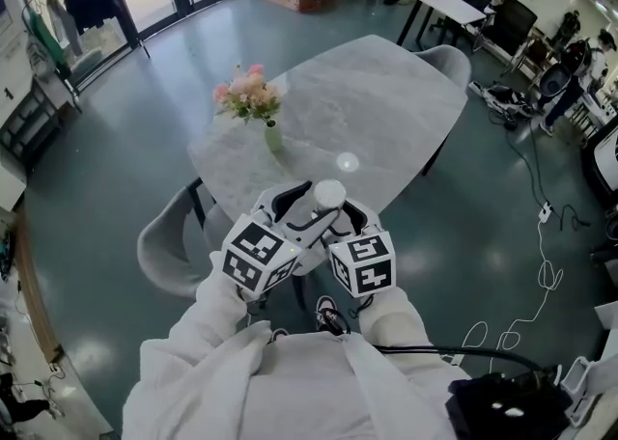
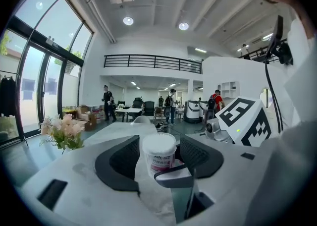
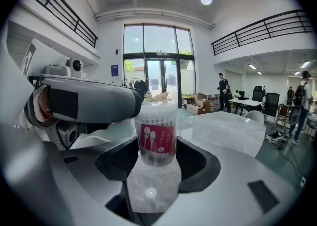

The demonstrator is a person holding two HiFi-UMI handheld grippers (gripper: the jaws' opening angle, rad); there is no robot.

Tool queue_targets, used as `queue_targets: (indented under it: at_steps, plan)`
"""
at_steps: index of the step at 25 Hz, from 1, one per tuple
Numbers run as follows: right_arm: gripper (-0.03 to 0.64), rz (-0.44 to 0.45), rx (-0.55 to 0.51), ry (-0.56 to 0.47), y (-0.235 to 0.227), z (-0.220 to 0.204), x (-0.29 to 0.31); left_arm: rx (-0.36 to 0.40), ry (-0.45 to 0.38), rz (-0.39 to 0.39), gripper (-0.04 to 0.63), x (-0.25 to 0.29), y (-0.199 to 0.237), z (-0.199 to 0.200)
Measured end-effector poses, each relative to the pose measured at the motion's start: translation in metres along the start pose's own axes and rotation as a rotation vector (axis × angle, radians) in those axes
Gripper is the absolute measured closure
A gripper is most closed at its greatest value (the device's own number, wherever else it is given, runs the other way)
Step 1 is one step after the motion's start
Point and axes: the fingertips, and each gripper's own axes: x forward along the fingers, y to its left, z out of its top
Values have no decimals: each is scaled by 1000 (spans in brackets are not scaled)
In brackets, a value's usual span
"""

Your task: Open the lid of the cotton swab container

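The cotton swab container (image 1: pixel 328 195), a clear tub with a white lid and a pink label, is held up over the near edge of the marble table (image 1: pixel 377 100). My right gripper (image 3: pixel 157 159) is shut on its lower body (image 3: pixel 157 136), one dark pad on each side. My left gripper (image 2: pixel 158 159) stands open around the container (image 2: pixel 158 151) at lid height, with a gap on each side. In the right gripper view, one left jaw lies just left of the lid. In the head view the two grippers meet at the container, left (image 1: pixel 301 208) and right (image 1: pixel 342 224).
A vase of pink flowers (image 1: pixel 253 98) stands on the table's left part. A grey chair (image 1: pixel 169 250) is tucked in at the near left and another (image 1: pixel 446 62) at the far right. Cables lie on the floor to the right (image 1: pixel 546 264).
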Motion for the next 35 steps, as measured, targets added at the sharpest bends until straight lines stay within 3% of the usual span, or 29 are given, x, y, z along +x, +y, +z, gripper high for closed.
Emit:
queue_targets:
  at_steps: [5,35]
  plan:
    - [324,16,-35,8,6,-1,0,-1,12,7,359,5,-1,-2]
    - [324,56,-21,-10,8,-1,8,-23,74,-19,360,14,12,-14]
